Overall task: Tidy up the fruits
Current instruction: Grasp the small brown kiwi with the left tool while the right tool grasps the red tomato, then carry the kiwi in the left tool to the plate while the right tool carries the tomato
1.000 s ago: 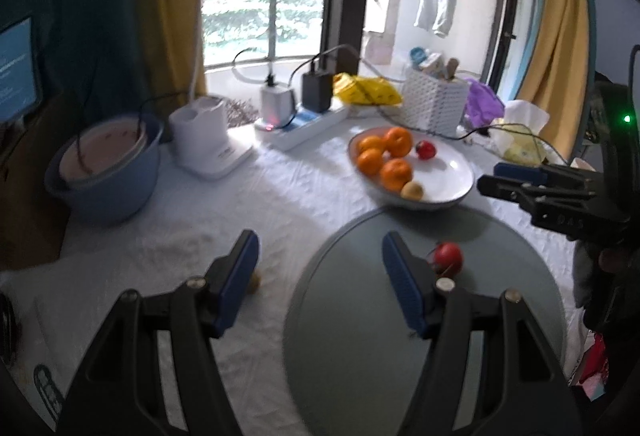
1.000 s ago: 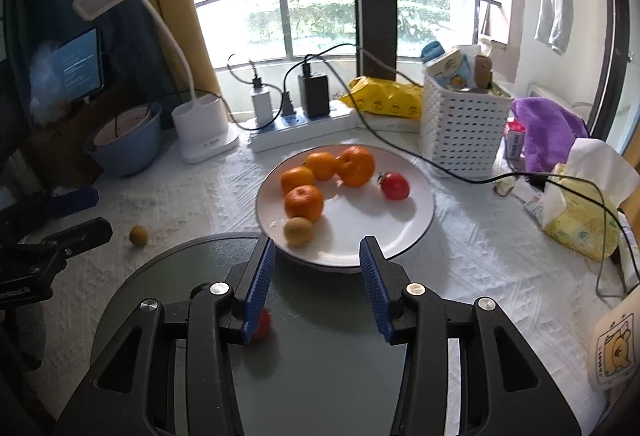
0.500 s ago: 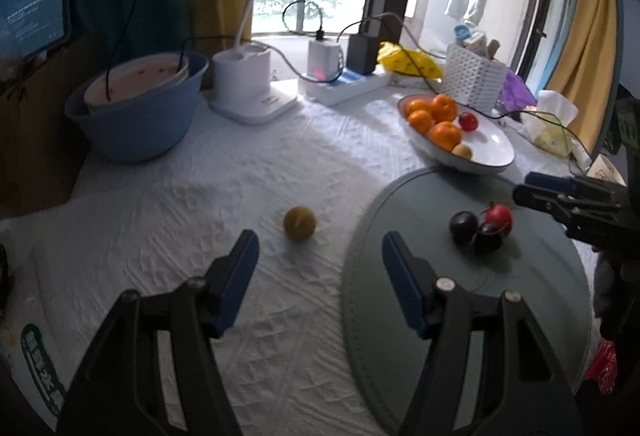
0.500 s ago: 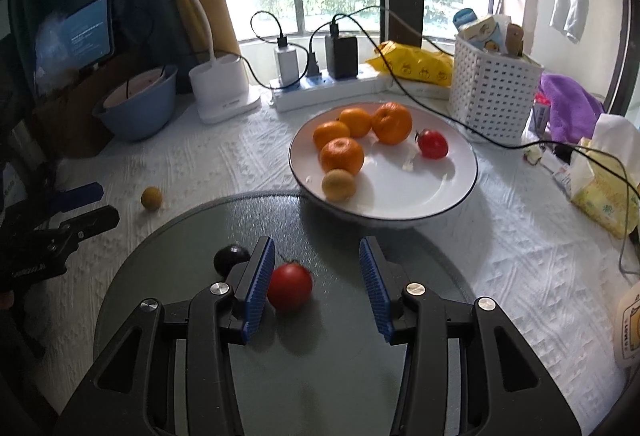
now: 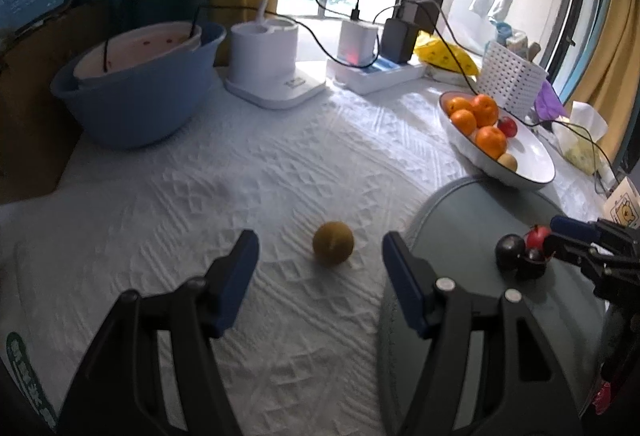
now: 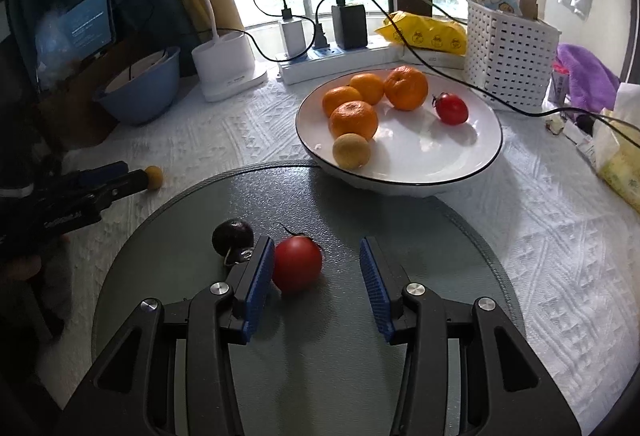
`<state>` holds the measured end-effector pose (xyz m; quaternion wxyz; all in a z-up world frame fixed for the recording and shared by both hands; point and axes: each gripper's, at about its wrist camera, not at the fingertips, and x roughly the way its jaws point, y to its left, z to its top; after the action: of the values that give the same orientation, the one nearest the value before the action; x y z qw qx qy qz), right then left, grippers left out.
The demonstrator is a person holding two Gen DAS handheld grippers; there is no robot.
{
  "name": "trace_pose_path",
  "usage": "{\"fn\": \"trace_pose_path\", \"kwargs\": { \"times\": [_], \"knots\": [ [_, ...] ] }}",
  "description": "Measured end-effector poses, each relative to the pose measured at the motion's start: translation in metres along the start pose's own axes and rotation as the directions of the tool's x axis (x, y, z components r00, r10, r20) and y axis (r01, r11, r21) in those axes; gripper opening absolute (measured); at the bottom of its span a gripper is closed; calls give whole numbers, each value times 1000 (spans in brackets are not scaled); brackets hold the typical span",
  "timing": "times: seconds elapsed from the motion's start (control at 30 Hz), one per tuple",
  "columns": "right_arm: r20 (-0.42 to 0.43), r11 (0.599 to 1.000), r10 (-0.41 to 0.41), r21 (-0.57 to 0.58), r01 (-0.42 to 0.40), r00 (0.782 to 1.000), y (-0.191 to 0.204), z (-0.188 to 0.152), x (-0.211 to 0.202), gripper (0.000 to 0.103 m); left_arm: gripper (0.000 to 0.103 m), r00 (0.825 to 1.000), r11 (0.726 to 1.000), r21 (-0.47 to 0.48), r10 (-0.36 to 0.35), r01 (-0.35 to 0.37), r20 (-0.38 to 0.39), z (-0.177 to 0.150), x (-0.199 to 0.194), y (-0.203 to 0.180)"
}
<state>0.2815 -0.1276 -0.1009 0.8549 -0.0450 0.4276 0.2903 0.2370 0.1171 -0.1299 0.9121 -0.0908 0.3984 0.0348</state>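
Observation:
My left gripper [image 5: 318,272] is open, with a small yellow-brown fruit [image 5: 333,248] on the white cloth just ahead between its fingers. My right gripper [image 6: 318,278] is open over the grey round mat [image 6: 320,336]. A red tomato [image 6: 297,263] lies against its left finger, and a dark plum [image 6: 232,235] lies just left of that. The white plate [image 6: 448,164] holds several oranges [image 6: 353,118], a yellow-brown fruit [image 6: 351,151] and a small tomato [image 6: 451,108]. The left gripper shows at the left of the right wrist view [image 6: 132,174].
A blue bowl [image 5: 136,96], a white lamp base [image 5: 266,66] and a power strip [image 5: 380,74] with chargers and cables stand at the back. A white basket [image 6: 510,54], a yellow packet [image 6: 424,32], purple cloth [image 6: 584,72] and tissues [image 6: 620,156] crowd the right.
My left gripper has swung left and moved in until the yellow-brown fruit lies between its fingers. My right gripper has drawn back from the plate and come down beside the tomato.

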Motion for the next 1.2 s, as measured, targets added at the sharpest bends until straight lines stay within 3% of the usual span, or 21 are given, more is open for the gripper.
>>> {"fn": "trace_pose_path", "kwargs": {
  "times": [0.13,0.23,0.37,0.43,0.5,0.63,1.0,1.2],
  "knots": [
    [8,1000,6,14,-6,1000,-2,0,1,47,64,1000,1000,4,1,-1,-22,2,7,-2],
    [7,1000,19,20,-19,1000,-4,0,2,47,48,999,1000,23,2,-1,-40,4,12,-7],
    [5,999,38,22,-38,999,-5,0,3,46,37,998,999,36,0,2,-61,4,18,-11],
    [6,998,51,33,-51,999,-7,0,4,45,26,998,999,39,4,-2,-66,5,19,-11],
    [8,998,58,33,-59,998,-7,-1,4,45,25,998,999,41,5,-2,-66,4,19,-12],
    [11,995,91,27,-91,996,-5,-1,4,31,24,998,999,45,-5,8,-63,3,17,-14],
    [22,992,114,51,-115,993,-10,-6,2,30,24,998,997,67,-44,47,-33,2,-2,-29],
    [52,996,80,43,-82,995,-17,-7,-11,30,24,998,994,90,-62,65,-30,-1,-9,-41]
  ]
}}
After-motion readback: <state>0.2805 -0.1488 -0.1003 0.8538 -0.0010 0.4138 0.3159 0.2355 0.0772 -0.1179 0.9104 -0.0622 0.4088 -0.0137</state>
